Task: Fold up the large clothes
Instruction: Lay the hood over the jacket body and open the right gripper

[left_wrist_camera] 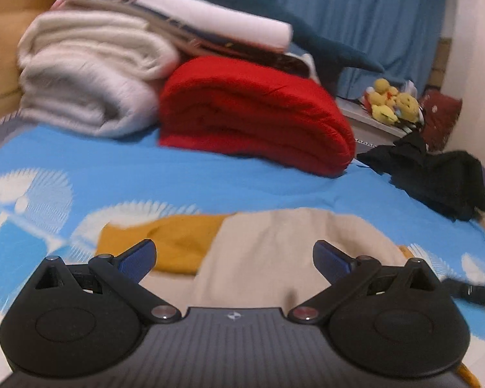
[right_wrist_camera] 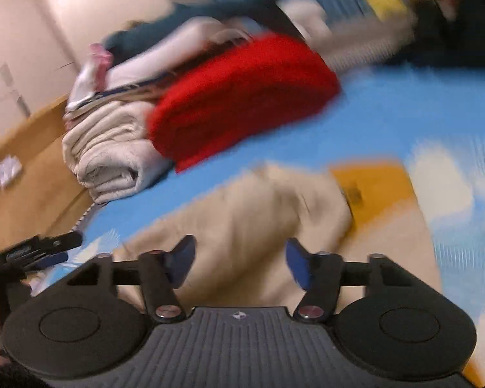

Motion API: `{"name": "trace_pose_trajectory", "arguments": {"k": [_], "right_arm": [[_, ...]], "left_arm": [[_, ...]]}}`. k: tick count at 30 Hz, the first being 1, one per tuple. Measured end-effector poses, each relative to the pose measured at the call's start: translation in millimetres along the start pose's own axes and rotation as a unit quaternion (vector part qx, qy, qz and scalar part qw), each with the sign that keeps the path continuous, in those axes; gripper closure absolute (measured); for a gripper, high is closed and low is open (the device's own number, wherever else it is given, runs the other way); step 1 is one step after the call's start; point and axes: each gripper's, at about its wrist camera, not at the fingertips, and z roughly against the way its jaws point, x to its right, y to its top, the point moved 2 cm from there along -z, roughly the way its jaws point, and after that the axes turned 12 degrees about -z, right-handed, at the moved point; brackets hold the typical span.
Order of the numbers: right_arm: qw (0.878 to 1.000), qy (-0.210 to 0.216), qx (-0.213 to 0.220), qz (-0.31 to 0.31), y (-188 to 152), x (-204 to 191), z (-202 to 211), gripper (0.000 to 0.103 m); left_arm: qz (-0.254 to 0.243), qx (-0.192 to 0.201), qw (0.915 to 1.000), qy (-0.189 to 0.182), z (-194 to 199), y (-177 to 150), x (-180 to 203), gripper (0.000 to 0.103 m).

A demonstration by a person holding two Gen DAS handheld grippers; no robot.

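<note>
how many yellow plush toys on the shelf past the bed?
3 at least: yellow plush toys huddled together on the white shelf, right of the red blanket. Blurred; more may be hidden behind.

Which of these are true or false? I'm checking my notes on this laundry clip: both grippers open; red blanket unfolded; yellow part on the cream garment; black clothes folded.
1. Both grippers are open. True: the left gripper and the right gripper hold nothing.
2. The red blanket lies unfolded. False: it is folded.
3. The cream garment has a yellow part. True.
4. The black clothes are folded. False: they lie crumpled.
</note>
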Motion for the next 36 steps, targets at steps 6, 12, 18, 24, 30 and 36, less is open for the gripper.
{"name": "trace_pose_trajectory", "arguments": {"k": [6,12,18,24,30,36], "right_arm": [[0.997,-0.002,-0.052,0.052,6.8,-25.7,-72.8,0.047],[0.979,-0.058,-0.069,0.183,-89.9,6.0,-97.6,0.049],[0.982,-0.059,-0.063,0.166,-75.0,-7.8,-76.2,0.043],[0.975,-0.111,-0.058,0.185,-92.5,7.6,-66.0,0.03],[0.986,-0.073,0.017,0.146,-87.2,-23.0,51.1,0.018],[0.985,-0.066,0.025,0.155,-136.6,-55.5,179.7,0.005]], "left_arm": [[-0.091,-0.026,0.9955,-0.01,-41.5,-8.5,43.1,0.0],[-0.196,-0.085,0.9762,0.039,-83.8,-107.9,54.7,0.0],[-0.179,-0.042,0.982,0.044,-58.1,-99.9,43.5,0.0],[-0.196,-0.056,0.9777,0.052,-47.0,-106.5,43.5,0.0],[-0.166,-0.07,0.9821,0.054,49.3,-101.5,51.4,0.0],[-0.106,-0.102,0.9885,0.033,157.0,-137.1,63.7,0.0]]}}
